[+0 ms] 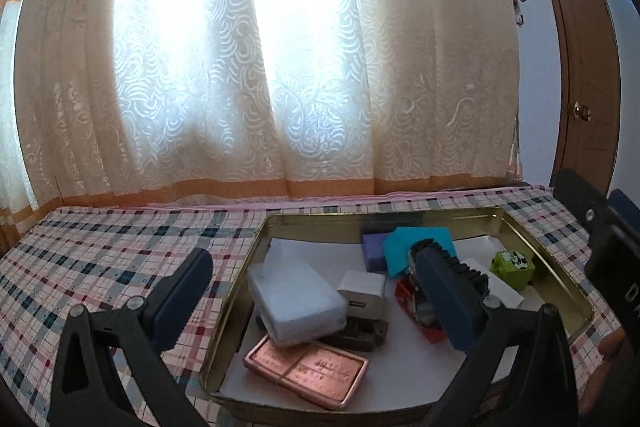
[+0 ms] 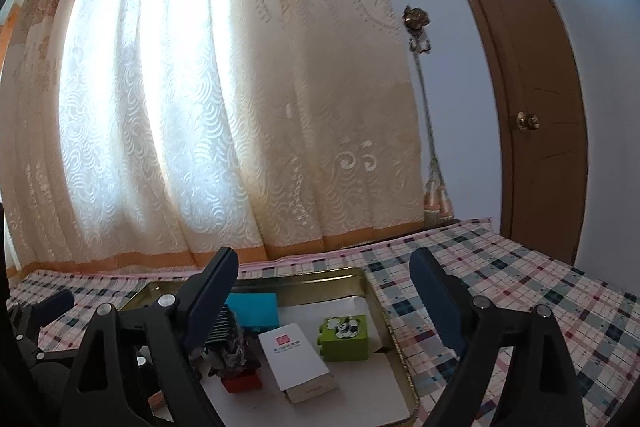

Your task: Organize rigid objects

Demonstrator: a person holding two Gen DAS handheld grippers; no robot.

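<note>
Nearest, left gripper [image 1: 316,291] jaws spread wide, holding nothing, above gold tray [image 1: 256,239] on plaid tablecloth [image 1: 100,247]. Right gripper [image 2: 324,299] likewise agape, empty, above same tray. Copper tin [image 1: 306,371] lies flat at tray's near edge, long axis running left-right. Frosted box [image 1: 294,297] leans across it. White charger [image 1: 362,293] behind. Green block [image 1: 513,265] upright toward far right. Purple box [image 1: 374,251] at back, partly hidden by teal card [image 1: 404,247]. Dark clip beneath the right finger hard to make out.
</note>
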